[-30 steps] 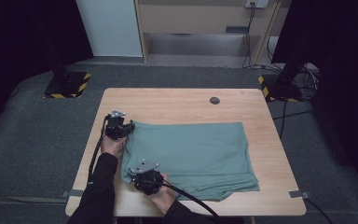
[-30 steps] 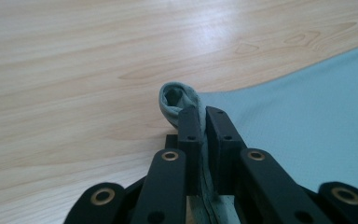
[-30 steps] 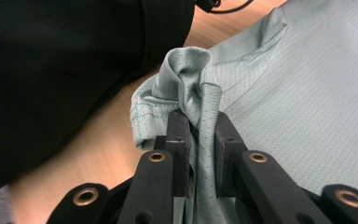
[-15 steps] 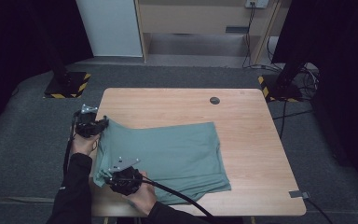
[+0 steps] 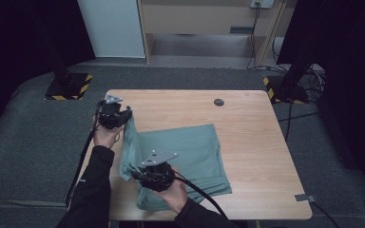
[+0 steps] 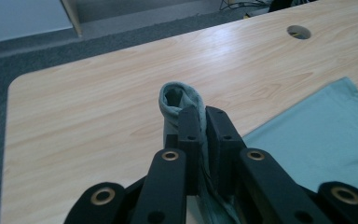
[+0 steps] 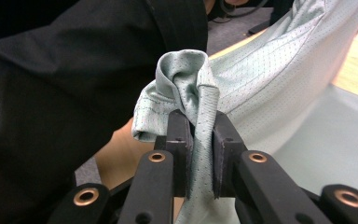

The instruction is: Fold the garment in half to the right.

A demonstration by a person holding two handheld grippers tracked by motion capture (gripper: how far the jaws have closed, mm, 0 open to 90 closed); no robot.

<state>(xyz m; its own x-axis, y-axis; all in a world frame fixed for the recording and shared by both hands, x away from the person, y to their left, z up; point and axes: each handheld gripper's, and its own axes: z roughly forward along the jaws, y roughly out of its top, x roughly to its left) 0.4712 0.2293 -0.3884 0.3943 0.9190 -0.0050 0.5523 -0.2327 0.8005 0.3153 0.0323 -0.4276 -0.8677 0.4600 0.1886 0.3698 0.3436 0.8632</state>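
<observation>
The grey-green knitted fabric garment (image 5: 180,156) lay folded on the light wooden tabletop (image 5: 252,128), spread across its near-left half, with its left edge raised off the surface.

The left hand-held gripper (image 5: 123,115) stood at the far-left corner of the garment. In the left gripper view its two black jaws were closed together on a rolled bunch of the cloth (image 6: 179,100), which stood up just beyond the jaw tips. The right hand-held gripper (image 5: 140,173) stood at the near-left corner. In the right gripper view its jaws were likewise clamped on a gathered fold of the fabric (image 7: 189,84), with a dark sleeve (image 7: 65,93) close behind it.

The governing relation: both held corners lay on the garment's left edge, and that edge ran roughly front to back between the two hand-held grippers. The body of the garment extended to the right of both, towards the middle of the tabletop. The left hand-held gripper was the farther from the person, the right the nearer.

Judgement: any fold would need to carry the lifted edge rightward across the body, both hand-held grippers travelling together to keep the edge straight. A round cable hole (image 5: 218,102) lay beyond the cloth, well apart from it.
</observation>
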